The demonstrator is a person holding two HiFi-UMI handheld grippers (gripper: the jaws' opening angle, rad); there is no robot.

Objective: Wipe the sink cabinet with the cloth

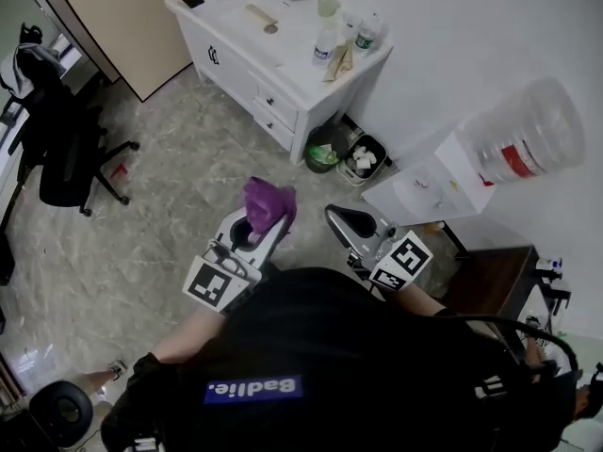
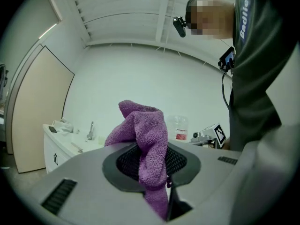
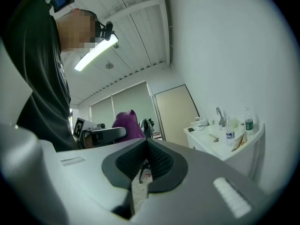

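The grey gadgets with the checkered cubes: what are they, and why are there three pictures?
There is no robot here. A person holds two hand tools, each with two jaws. The head view comes from a camera on the person's head, looking down. The other two views come from a camera riding on each tool, looking along its jaws. The left gripper is clamped on a purple cloth. The right gripper is shut and holds nothing. Across the floor stands the white sink cabinet, with bottles on its top and bins beside it. The cloth has not reached the cabinet yet.
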